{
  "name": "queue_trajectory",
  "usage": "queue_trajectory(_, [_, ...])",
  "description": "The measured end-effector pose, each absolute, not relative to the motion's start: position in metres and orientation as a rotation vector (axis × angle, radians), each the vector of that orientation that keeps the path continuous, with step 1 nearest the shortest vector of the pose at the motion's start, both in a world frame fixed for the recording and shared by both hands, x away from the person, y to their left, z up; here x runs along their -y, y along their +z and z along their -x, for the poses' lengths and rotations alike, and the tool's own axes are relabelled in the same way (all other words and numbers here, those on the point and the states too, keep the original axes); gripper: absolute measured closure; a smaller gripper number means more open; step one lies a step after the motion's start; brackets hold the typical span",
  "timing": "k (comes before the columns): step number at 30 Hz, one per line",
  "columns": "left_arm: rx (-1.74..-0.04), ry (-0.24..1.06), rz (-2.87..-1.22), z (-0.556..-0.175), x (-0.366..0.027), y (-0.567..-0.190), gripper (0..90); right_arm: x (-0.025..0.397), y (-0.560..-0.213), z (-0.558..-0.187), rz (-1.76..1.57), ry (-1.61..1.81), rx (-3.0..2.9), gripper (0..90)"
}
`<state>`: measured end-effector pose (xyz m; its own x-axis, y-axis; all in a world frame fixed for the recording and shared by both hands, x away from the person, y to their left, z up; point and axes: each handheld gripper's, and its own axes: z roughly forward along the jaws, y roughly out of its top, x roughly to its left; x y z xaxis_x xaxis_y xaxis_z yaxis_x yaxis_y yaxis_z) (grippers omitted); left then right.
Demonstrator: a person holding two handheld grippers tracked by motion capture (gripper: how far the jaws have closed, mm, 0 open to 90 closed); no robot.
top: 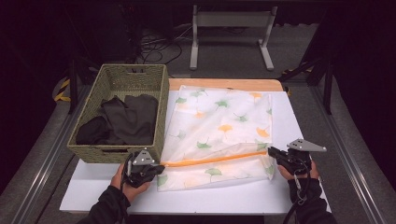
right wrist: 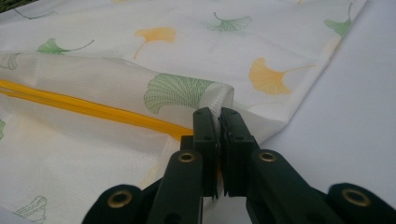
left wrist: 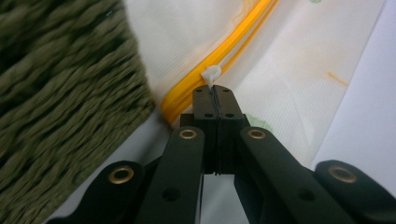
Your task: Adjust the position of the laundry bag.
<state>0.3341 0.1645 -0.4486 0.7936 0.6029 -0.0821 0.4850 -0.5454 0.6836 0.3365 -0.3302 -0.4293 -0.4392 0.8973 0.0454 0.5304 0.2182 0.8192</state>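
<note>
Two pinch points on that thin, floppy mesh bag (top: 219, 130) lying mid-desk: your left gripper (left wrist: 214, 95) has its jaws clenched on the white zipper pull (left wrist: 210, 74), your right gripper (right wrist: 219, 116) clamps the right-end fabric, so pull gently.

We've got both grippers at the laundry bag's zip.

Our left gripper (top: 156, 169) sits at the zip's (top: 210, 159) left end, just by the wicker basket's (top: 93, 153) front corner; right gripper (top: 272, 151) is at the bag's right edge, near the zip's other end. Mesh bag (top: 219, 123) w/ ginkgo-leaf print lies flat on the white table (top: 224, 198), touching the basket. Dark clothes (top: 122, 119) piled in the basket. Metal stand (top: 231, 21) on the floor beyond.
</note>
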Motion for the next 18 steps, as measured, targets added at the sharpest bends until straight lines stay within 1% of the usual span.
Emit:
queue_trajectory(7, [-0.845, 0.226, -2.251, -0.337, -0.177, -0.453, 90.0, 0.331, -0.430, -0.342, -1.345, 1.096, -2.052, 86.4])
queue_trajectory(16, [-0.840, 0.256, -2.241, -0.337, -0.175, -0.455, 89.8, 0.329, -0.436, -0.350, -1.386, 1.051, -2.068, 86.3])
queue_trajectory(18, [-0.825, 0.280, -2.246, -0.337, -0.172, -0.455, 89.8, 0.330, -0.437, -0.350, -1.398, 1.045, -2.068, 86.3])
